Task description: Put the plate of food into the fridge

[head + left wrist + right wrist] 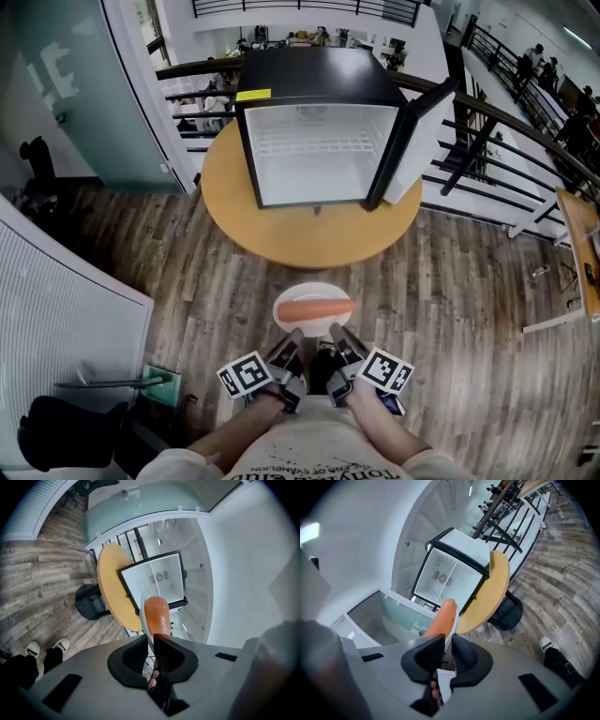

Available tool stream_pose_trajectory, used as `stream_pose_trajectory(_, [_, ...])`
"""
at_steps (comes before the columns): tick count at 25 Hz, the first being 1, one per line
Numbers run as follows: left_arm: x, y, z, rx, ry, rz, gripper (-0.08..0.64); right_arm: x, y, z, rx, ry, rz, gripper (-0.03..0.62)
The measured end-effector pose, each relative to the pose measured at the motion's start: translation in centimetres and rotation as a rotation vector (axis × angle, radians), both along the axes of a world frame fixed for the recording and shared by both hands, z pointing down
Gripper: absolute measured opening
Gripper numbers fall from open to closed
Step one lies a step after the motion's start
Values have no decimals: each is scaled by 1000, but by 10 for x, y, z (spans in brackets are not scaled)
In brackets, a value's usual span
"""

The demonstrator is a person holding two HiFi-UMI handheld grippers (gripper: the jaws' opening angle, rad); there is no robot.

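A white plate [284,302] with a long orange piece of food [317,308] hangs level over the wooden floor, in front of the round table [309,242]. My left gripper [293,336] is shut on the plate's near left rim, and my right gripper [337,331] is shut on its near right rim. In the left gripper view the rim [143,607] runs edge-on between the jaws of the left gripper [151,638], with the food [156,615] beyond. The right gripper view shows the right gripper [447,639], the rim [455,613] and the food [442,619] the same way. The small black fridge [319,155] stands on the table, its white inside bare.
The fridge door [420,141] is swung out to the right. A dark railing [506,141] curves behind and to the right of the table. A white ribbed panel [56,300] stands at my left, and a glass wall [66,84] beyond it.
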State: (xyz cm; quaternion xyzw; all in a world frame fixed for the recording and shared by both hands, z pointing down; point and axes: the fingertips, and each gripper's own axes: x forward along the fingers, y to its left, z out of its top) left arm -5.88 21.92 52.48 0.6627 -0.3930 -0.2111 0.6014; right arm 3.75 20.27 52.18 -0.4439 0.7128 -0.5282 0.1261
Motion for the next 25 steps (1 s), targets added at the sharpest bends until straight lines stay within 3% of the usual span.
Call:
stream_pose_trajectory(6, [-5,-33,9,-3,-32,-4,48,-2,-33,9,-8,-14,-10,61])
stream_pose_trajectory(14, [4,-95,3,6,-3,-29,48,4,-99,3,7,-12,-34,61])
stream_pose_trajectory(25, [25,-190,1,5,-23,-64,48,23,-197,1,2,-10,-84,61])
